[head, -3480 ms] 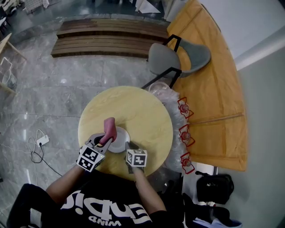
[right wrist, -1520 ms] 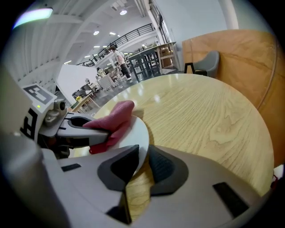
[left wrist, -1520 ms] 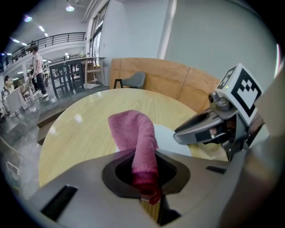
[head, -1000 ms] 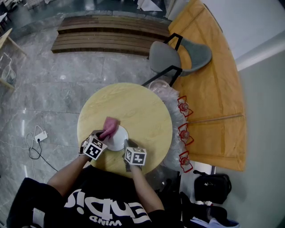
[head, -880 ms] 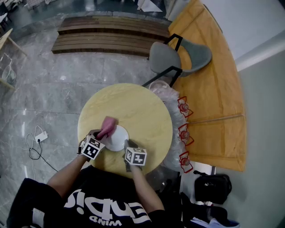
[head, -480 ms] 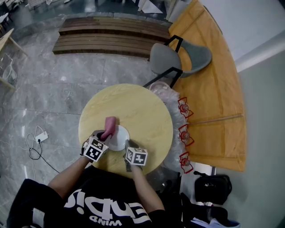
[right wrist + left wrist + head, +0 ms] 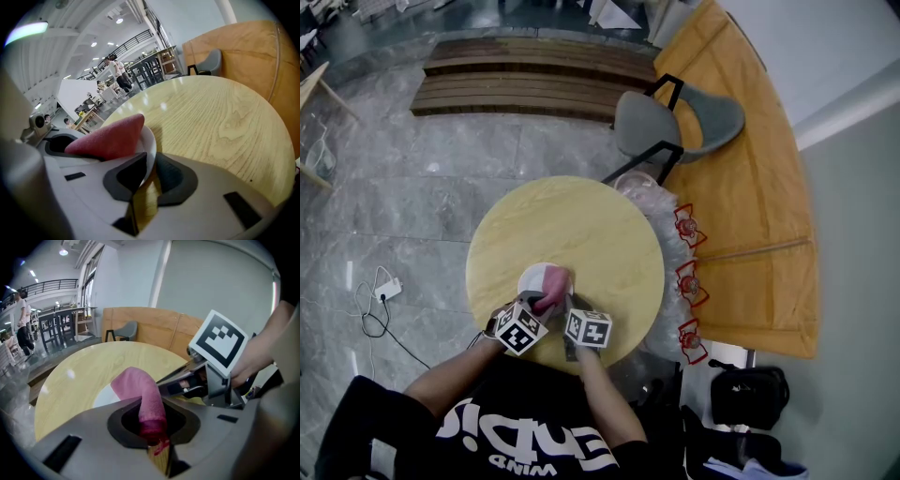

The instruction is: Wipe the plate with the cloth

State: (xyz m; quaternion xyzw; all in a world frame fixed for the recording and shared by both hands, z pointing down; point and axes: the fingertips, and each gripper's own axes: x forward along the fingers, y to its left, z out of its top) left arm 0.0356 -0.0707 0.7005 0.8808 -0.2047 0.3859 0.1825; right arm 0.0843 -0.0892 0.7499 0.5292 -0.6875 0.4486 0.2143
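The left hand-held gripper (image 7: 152,427) is clenched on one end of a soft pink cloth (image 7: 143,397), the pinched end dark and bunched between its jaws. The right hand-held gripper (image 7: 147,176), just beside it, is clamped on the near rim of a small round white plate (image 7: 151,145), with the thin rim caught between the two pads.

The cloth is a narrow rolled strip of nubbly fabric. Its long axis runs from the left jaws straight away from the person, arching up and then drooping so that its free end lies on the plate. From the head view it covers the plate's right part, leaving a white crescent bare at the left.

Plate and cloth sit at the near edge of a round pale-wood bench (image 7: 581,225), close to the person's body.

The near part of the plate is hidden under the cloth and both hand-held grippers. The right gripper view shows only a curved slice of rim, so it cannot be told whether the plate lies flat on the bench or is tipped up. The cloth's far tip is out of sight behind its own hump in the left gripper view.
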